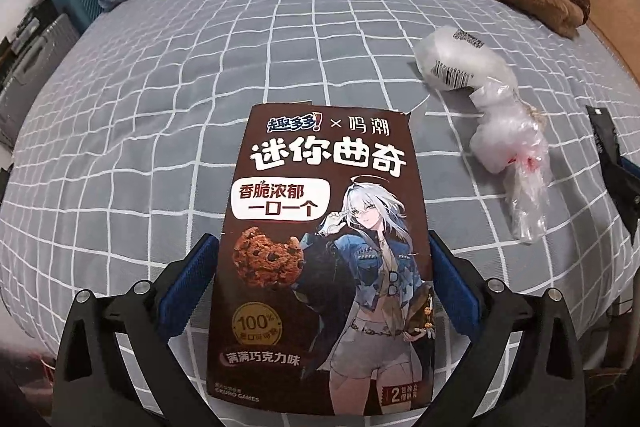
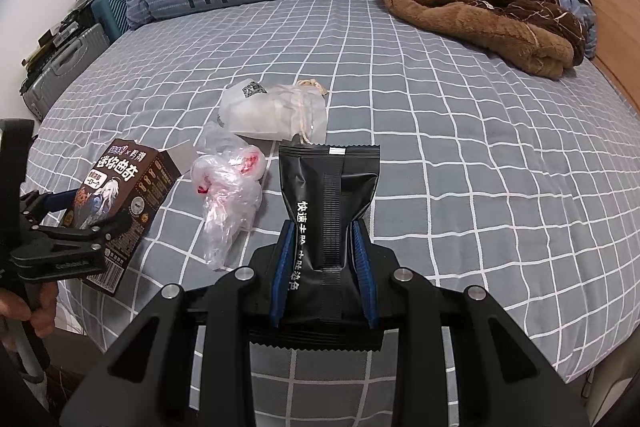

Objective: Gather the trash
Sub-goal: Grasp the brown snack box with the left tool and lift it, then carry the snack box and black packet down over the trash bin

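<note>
partly done: right tongs clamped on black sachet, left tongs wide astride cookie box, ungripped, crumpled plastic bags waiting on bed.

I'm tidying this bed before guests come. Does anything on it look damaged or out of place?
Yes. The cookie box between the open left gripper fingers has its top flap torn open. Beside it on the bedsheet lie a crumpled clear plastic bag and a small white pouch, loose litter.
</note>
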{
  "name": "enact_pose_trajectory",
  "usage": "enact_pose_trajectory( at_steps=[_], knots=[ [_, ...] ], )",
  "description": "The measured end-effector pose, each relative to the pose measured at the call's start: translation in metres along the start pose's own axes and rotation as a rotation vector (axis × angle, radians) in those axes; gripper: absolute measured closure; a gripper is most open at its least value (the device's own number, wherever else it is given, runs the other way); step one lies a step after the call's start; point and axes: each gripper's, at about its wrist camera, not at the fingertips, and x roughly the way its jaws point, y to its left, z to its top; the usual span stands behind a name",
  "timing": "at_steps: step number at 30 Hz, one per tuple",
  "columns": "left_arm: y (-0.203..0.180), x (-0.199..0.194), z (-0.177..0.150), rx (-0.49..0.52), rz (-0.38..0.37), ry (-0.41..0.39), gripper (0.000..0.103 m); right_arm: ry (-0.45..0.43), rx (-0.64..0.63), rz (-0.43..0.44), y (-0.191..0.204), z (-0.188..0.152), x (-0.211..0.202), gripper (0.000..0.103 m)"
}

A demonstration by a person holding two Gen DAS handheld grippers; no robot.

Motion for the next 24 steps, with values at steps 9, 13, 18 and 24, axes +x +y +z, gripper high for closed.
enact_pose_trajectory(
  at_steps=[9,13,18,24],
  knots=[
    [-0.001,-0.023,0.001,-0.034,-0.026,-0.07,0.014,-0.005,0.002,-0.004,-0.001,-0.002,-0.003,0.075],
    [-0.004,-0.041,0.001,-0.044,-0.023,-0.11,0.014,-0.013,0.004,-0.008,-0.001,-0.003,-0.007,0.075],
    [-0.002,-0.061,-0.001,-0.093,-0.023,-0.154,0.014,-0.028,0.012,-0.007,0.001,-0.004,-0.015,0.075],
    [-0.006,-0.08,-0.008,-0.123,-0.014,-0.201,0.014,-0.046,0.017,-0.004,0.006,-0.009,-0.03,0.075]
  ],
)
